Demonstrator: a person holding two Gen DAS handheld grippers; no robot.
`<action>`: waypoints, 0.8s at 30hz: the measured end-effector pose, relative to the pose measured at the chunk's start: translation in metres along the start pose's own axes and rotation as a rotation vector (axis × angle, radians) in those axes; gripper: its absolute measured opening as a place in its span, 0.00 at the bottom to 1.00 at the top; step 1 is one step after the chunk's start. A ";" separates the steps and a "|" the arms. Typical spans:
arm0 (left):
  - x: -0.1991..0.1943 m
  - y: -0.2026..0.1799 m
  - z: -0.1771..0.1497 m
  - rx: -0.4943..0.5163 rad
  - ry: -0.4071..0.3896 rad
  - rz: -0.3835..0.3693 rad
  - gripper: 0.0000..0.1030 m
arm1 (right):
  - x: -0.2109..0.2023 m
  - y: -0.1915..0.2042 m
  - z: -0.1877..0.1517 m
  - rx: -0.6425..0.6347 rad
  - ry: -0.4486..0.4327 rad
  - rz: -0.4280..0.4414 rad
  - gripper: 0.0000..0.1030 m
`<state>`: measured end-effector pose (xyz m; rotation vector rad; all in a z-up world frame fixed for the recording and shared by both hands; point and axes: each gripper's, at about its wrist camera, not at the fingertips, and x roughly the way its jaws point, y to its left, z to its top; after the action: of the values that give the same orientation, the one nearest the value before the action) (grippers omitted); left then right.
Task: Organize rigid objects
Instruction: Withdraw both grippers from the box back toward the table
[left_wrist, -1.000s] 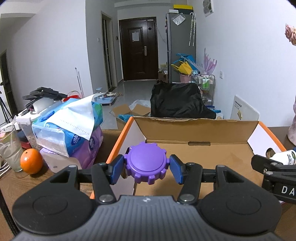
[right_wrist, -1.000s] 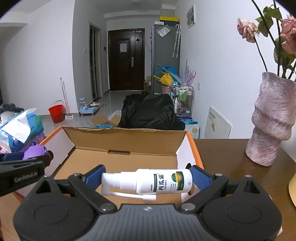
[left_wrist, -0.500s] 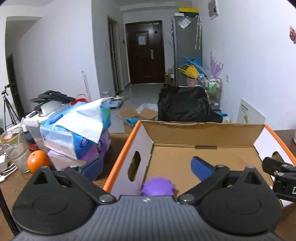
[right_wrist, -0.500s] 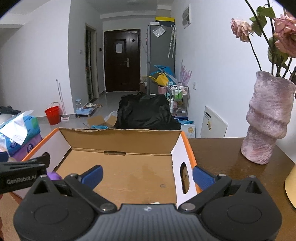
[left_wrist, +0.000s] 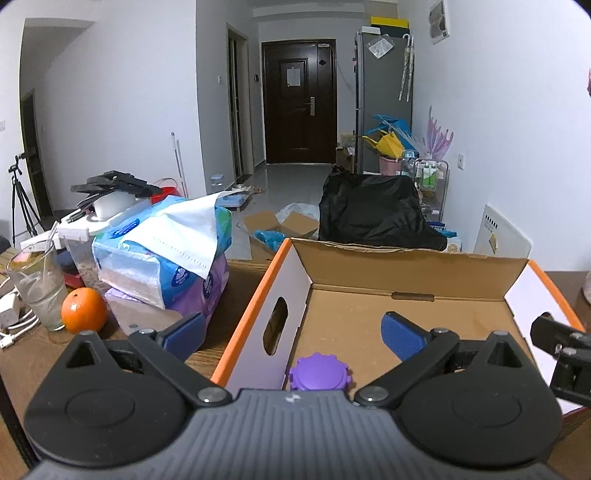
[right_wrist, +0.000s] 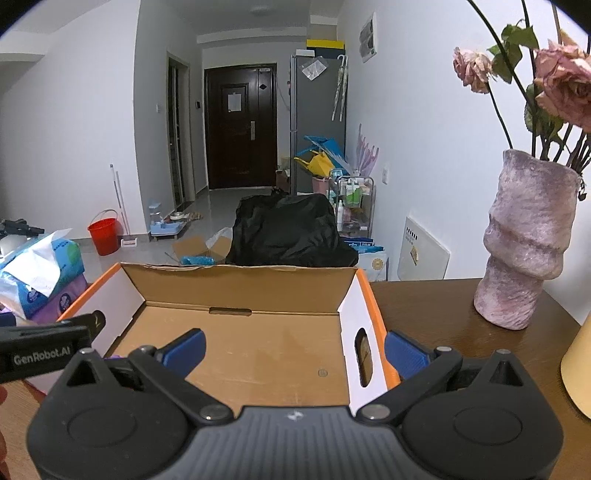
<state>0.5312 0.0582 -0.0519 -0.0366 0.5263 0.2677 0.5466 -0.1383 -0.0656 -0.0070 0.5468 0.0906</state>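
Both tongs are spread wide and empty. The left gripper (left_wrist: 293, 334) straddles the left wall of the cardboard box (left_wrist: 406, 258); the purple cap (left_wrist: 318, 373) lies on the box floor at six o'clock. The right gripper (right_wrist: 293, 350) straddles the right wall. A spray bottle may lie hidden beneath it.

Gear knob (left_wrist: 318, 373) in box (left_wrist: 417, 258) near left wall; tissue packs (left_wrist: 162, 251) left, vase (right_wrist: 528, 251) right

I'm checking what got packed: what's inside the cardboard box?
A purple gear-shaped knob lies on the floor of the cardboard box, by its left wall. The near edge is hidden behind both gripper bodies, so anything there can't be seen.
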 end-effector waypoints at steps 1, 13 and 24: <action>-0.002 0.001 0.000 -0.002 -0.003 -0.004 1.00 | -0.003 0.000 0.000 -0.002 -0.004 0.000 1.00; -0.036 0.005 -0.004 -0.001 -0.038 -0.009 1.00 | -0.035 -0.001 -0.003 -0.013 -0.040 0.018 1.00; -0.076 0.015 -0.022 0.030 -0.050 -0.023 1.00 | -0.073 -0.002 -0.020 -0.023 -0.046 0.025 1.00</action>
<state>0.4540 0.0516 -0.0322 -0.0065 0.4803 0.2380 0.4740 -0.1475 -0.0449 -0.0206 0.5001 0.1211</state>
